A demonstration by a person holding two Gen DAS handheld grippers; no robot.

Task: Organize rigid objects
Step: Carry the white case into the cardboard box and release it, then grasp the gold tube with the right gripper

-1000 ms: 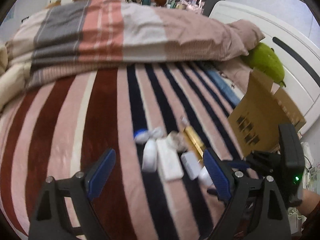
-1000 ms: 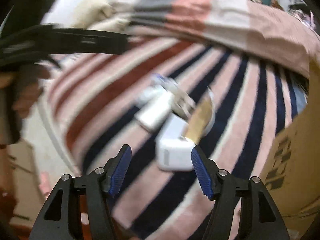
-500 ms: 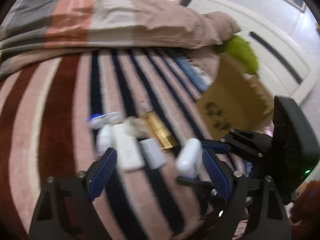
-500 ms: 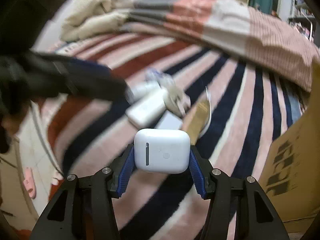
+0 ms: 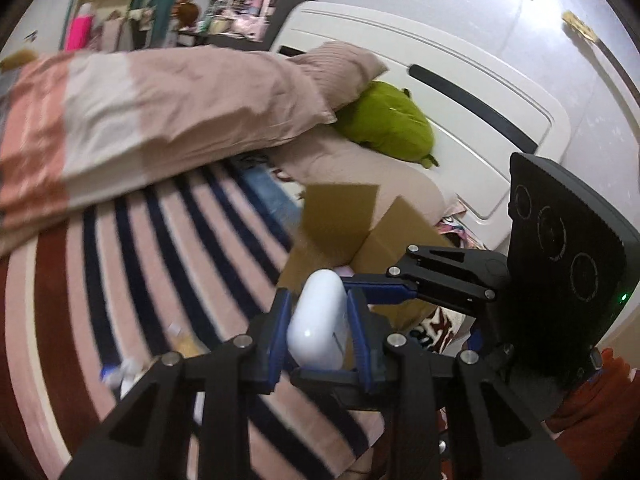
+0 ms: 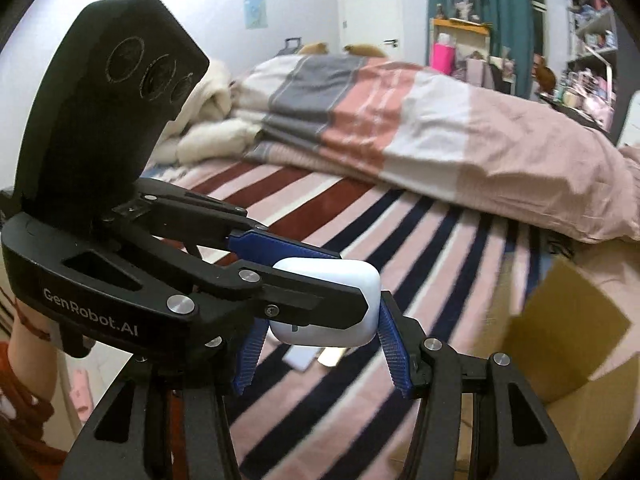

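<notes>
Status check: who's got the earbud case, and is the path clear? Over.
Left gripper shut on white earbud case. Right gripper pads flank it, grip unclear. Case aloft over striped blanket, cardboard box just beyond. Nothing blocking.

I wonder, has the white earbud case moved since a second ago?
Yes. The white earbud case has risen off the striped blanket towards the cardboard box, now clamped in the left gripper.

I'm in a home bedroom: a bed (image 5: 168, 248) with striped blanket, rumpled duvet (image 6: 400, 120), white headboard (image 5: 460, 92), and cluttered shelves (image 5: 240, 0).
</notes>
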